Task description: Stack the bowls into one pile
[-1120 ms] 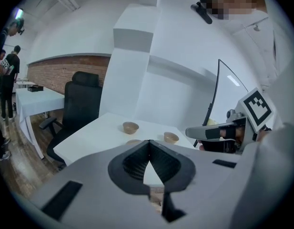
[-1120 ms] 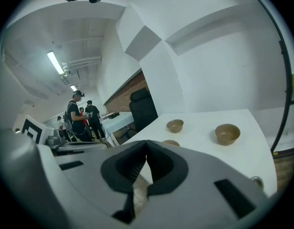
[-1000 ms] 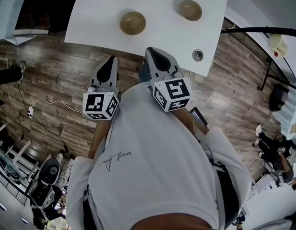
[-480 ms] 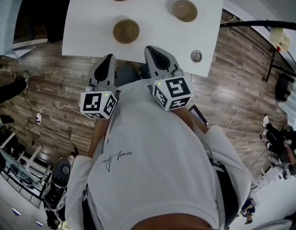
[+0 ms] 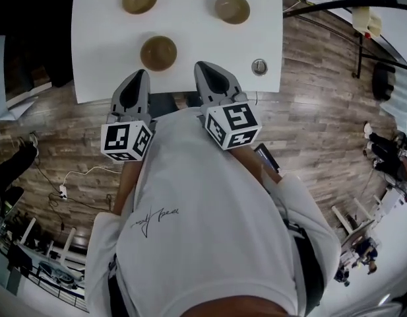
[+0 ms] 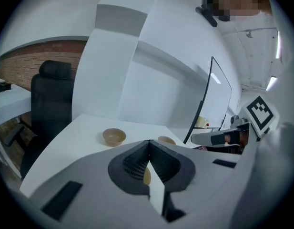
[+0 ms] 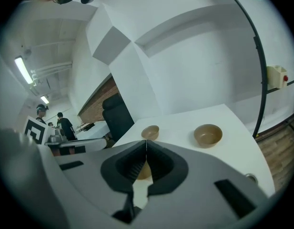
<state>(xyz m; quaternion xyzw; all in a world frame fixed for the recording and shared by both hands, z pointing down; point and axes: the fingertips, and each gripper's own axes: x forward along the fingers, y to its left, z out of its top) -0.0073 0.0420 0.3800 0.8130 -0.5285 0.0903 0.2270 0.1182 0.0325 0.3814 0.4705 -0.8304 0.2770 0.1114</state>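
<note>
tan bowls (image 5: 158,53) apart, white table (image 5: 97,41)

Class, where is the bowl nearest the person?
In the head view, the nearest bowl sits on the white table near its front edge, just ahead of the left gripper.

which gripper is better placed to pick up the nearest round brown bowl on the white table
Left, probably: the left gripper sits closer to the nearest round brown bowl than the right gripper, though both are shut.
</note>
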